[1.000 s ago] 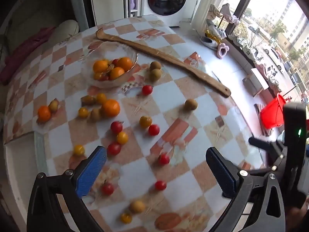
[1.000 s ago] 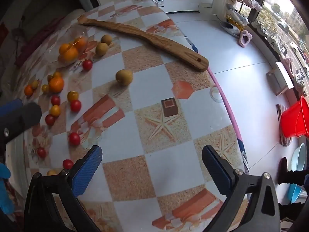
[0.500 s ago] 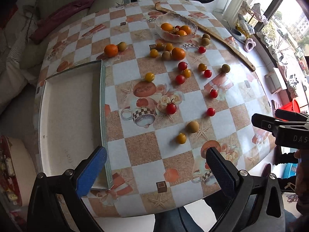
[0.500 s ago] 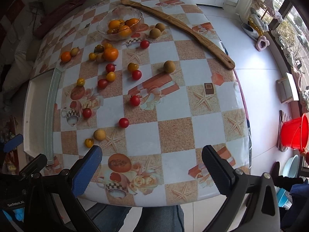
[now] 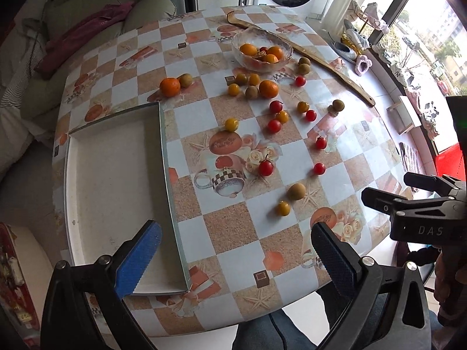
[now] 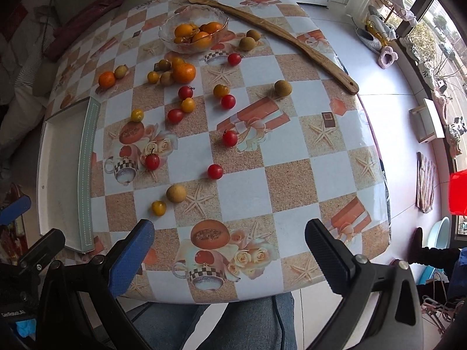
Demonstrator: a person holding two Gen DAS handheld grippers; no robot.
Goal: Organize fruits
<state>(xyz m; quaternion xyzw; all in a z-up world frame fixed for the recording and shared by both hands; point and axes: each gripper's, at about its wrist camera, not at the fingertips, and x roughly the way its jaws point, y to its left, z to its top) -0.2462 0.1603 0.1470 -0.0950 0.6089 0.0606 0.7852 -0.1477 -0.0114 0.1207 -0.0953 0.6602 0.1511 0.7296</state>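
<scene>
Left gripper (image 5: 233,250): jaws spread wide, nothing between them; it hangs high over the table's near edge, likely to survey the whole spread.
Right gripper (image 6: 227,248): also spread and empty, held above the near edge.
Fruits: scattered loose over the checked tablecloth (image 6: 292,180); red cherry tomatoes mid-table, e.g. one (image 6: 215,171) near centre; a tan round fruit (image 6: 176,193) just beside a yellow tomato (image 6: 158,207), closest to the grippers.
Glass bowl (image 5: 284,47): far side, already holding oranges; probably the sorting target for that kind.
White tray (image 5: 87,180): left edge of the table, bare inside; likely the other destination.
Wooden back-scratcher (image 6: 292,35): lies diagonally beyond the fruit, not in the way.
Progress: judged early; most fruit unsorted.
</scene>
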